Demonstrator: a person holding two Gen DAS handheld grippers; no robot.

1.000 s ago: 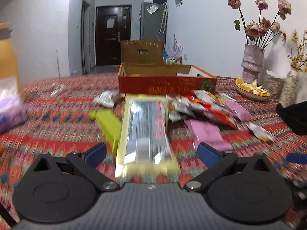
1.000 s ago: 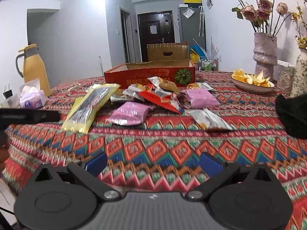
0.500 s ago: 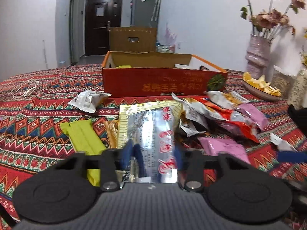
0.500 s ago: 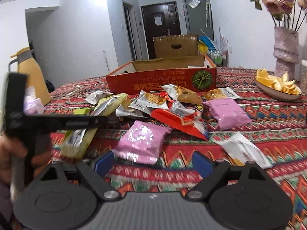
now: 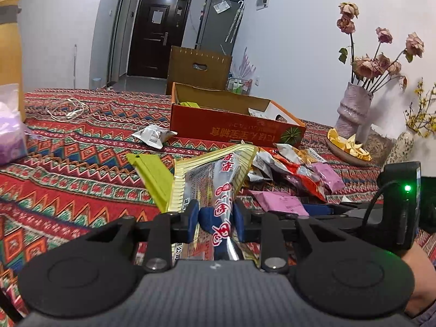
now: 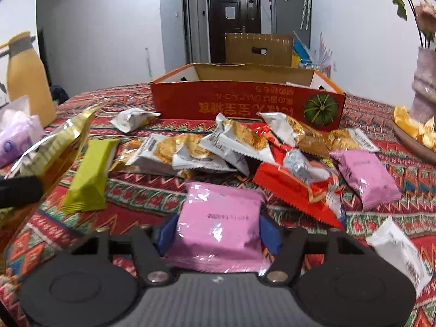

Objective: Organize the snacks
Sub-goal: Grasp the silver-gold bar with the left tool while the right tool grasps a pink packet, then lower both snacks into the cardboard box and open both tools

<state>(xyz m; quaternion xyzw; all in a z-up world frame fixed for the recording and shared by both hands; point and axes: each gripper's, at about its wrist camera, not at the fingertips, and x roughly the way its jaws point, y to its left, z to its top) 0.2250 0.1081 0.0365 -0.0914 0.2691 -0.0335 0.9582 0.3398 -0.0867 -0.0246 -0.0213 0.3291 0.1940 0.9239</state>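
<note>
My left gripper (image 5: 215, 218) is shut on a long yellow and silver snack bag (image 5: 215, 174) and lifts its near end off the table. It also shows at the left of the right wrist view (image 6: 54, 141). My right gripper (image 6: 218, 231) is closed around a pink snack packet (image 6: 218, 218), with both pads against its sides. The open orange cardboard box (image 6: 245, 103) stands behind the pile of snacks; it also shows in the left wrist view (image 5: 234, 128). A green packet (image 6: 87, 174) lies left of the pile.
Several white, red and pink packets (image 6: 272, 158) lie heaped in front of the box. A yellow thermos (image 6: 24, 81) and a tissue bag (image 6: 16, 136) stand at the left. A vase (image 5: 351, 111) and a fruit plate (image 5: 346, 147) are at the right.
My left gripper has closed on the yellow and silver bag and raised it. My right gripper has moved forward to the pink packet and closed around it.
</note>
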